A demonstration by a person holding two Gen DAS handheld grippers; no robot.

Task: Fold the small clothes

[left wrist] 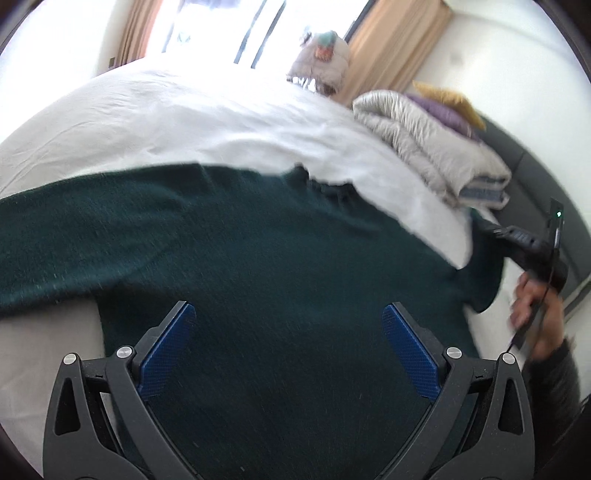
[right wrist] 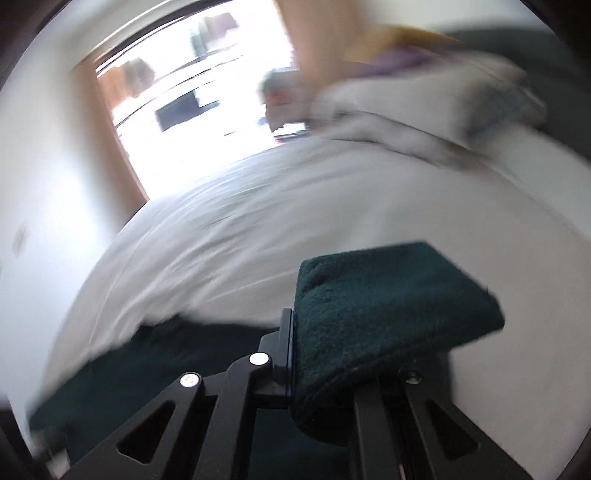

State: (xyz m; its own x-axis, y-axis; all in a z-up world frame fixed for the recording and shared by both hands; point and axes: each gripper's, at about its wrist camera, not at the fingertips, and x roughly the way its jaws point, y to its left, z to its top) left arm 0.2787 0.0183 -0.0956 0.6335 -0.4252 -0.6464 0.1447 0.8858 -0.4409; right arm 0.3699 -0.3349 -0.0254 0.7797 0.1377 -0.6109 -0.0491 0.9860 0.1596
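A dark green knitted garment lies spread across the white bed. My left gripper hovers just above its middle, jaws wide open with nothing between the blue pads. My right gripper shows at the right edge of the left wrist view, held by a hand at the garment's right end. In the blurred right wrist view, the right gripper is shut on a folded end of the green garment, lifted above the bed.
A folded grey quilt with purple and yellow cushions sits at the bed's far right. A dark headboard runs along the right. Curtains and a bright window stand behind the bed.
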